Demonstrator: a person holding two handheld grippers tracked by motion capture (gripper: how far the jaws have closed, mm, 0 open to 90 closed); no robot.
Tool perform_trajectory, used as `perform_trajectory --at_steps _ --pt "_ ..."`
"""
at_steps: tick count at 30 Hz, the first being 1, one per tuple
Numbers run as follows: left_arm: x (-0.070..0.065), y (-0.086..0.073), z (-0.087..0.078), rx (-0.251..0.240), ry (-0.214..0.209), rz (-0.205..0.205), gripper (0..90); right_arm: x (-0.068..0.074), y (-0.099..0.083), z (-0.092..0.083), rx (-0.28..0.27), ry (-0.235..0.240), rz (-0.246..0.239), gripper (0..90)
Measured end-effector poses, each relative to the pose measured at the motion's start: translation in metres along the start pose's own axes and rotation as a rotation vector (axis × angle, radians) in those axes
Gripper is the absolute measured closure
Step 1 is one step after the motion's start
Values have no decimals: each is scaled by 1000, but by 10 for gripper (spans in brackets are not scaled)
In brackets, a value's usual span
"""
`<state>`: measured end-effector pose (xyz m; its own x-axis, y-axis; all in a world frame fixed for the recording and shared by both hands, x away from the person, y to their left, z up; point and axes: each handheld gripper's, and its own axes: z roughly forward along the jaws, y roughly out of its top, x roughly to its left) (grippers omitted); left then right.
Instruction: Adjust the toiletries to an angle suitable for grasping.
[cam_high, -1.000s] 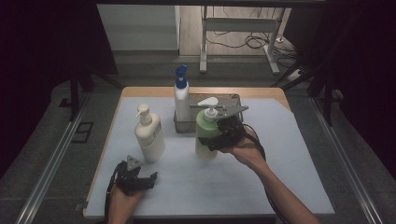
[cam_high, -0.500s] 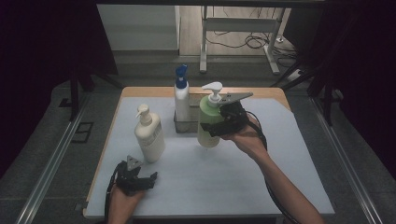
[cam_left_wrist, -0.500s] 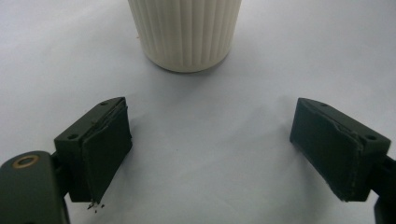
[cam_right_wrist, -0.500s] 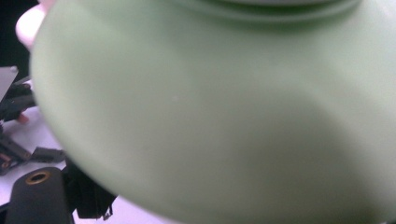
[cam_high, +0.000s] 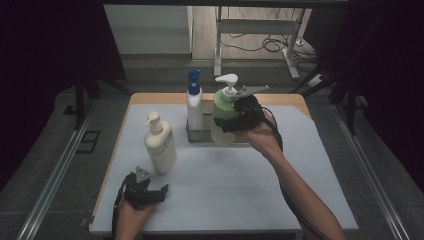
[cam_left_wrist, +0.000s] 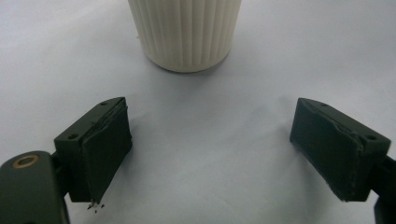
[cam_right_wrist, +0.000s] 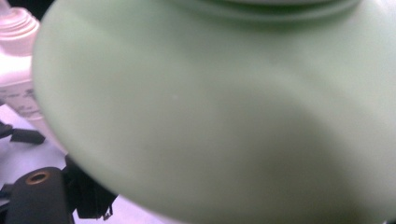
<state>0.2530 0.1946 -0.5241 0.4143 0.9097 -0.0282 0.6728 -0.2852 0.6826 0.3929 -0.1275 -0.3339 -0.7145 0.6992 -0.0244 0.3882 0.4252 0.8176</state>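
Green bottle (cam_high: 223, 118): you've lifted it off the surface (cam_high: 240, 185), toward the far-edge tray (cam_high: 197, 135).
Right tongs (cam_high: 226, 121): pinching it.
Left tongs (cam_high: 156, 193): spread, idle.

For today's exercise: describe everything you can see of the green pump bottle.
The green pump bottle is pale green, smooth plastic by its look, with a white pump head and spout pointing left. It stands upright, gripped at its side by the right hand-held gripper, beside the blue-capped bottle at the dark tray. Whether its base touches anything is unclear.
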Motion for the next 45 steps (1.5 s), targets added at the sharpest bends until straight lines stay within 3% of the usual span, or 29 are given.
perform_trajectory --at_steps 25,33,45 --pt "0 0 0 -2 1 0 121 -21 22 26 -21 -112 45 122" --pt "0 0 0 -1 0 0 121 -32 20 38 -15 -145 57 122" --pt "0 0 0 1 0 -2 121 -38 8 59 10 -143 57 122"
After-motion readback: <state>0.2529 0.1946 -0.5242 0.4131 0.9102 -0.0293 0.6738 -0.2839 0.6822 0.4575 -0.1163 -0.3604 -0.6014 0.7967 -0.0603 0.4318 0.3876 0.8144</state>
